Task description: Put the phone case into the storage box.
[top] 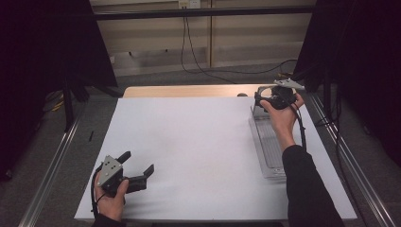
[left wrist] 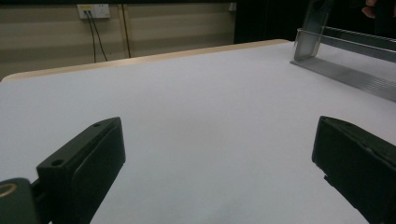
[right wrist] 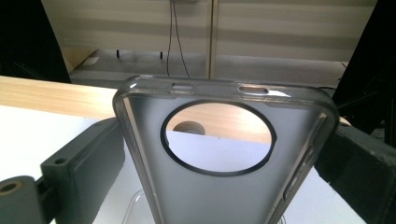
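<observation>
Grip on the clear phone case [right wrist: 219,158] comes from your right gripper [top: 265,97], whose jaws press its two long edges, holding it tilted above the far end of the clear tray [top: 269,146]. Your left gripper [top: 139,170] rests near the white mat's [top: 198,151] near-left corner, jaws spread wide and holding nothing.

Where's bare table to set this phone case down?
The white sheet lies bare between the left gripper and the clear tray, up to the wooden edge. The right side is crowded: tray, right gripper and phone case at its far end.
</observation>
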`<state>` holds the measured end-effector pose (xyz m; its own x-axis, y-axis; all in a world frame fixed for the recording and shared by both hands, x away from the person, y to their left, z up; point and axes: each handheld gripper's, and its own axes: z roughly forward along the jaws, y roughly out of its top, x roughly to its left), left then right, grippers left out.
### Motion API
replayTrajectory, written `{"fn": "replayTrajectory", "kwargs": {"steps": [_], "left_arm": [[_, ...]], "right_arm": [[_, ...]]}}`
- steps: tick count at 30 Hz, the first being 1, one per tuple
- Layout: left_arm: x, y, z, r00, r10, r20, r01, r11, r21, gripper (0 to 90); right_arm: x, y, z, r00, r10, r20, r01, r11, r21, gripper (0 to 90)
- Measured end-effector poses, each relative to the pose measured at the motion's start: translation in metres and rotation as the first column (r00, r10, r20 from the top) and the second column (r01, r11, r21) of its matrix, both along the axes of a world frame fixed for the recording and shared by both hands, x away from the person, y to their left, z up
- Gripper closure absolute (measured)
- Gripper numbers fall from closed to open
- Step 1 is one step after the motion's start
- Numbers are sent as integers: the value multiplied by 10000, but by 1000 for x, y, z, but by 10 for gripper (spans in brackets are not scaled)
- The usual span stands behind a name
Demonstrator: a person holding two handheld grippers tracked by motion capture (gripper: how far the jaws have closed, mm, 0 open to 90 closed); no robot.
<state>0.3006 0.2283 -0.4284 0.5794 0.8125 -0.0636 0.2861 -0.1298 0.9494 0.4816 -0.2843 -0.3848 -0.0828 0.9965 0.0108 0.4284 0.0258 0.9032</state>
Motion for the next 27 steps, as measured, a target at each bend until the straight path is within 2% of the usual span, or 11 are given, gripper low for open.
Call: {"fn": "replayTrajectory", "kwargs": {"steps": [10, 15, 18, 27], "left_arm": [[0, 0, 0, 10000, -21, 9, 21, 10000, 24, 26], [0, 0, 0, 10000, -24, 4, 24, 10000, 15, 26], [0, -1, 0, 10000, -49, -10, 49, 10000, 32, 26], [1, 0, 0, 10000, -93, -36, 93, 9999, 83, 26]], "right_arm": [[-1, -5, 3, 9999, 75, 155, -78, 9998, 198, 21], [-2, -6, 7, 9978, 264, 610, -267, 9996, 35, 20], [-3, -6, 9, 9971, 286, 709, -300, 9994, 190, 22], [-6, -7, 15, 9920, 381, 1206, -404, 9990, 165, 25]]}}
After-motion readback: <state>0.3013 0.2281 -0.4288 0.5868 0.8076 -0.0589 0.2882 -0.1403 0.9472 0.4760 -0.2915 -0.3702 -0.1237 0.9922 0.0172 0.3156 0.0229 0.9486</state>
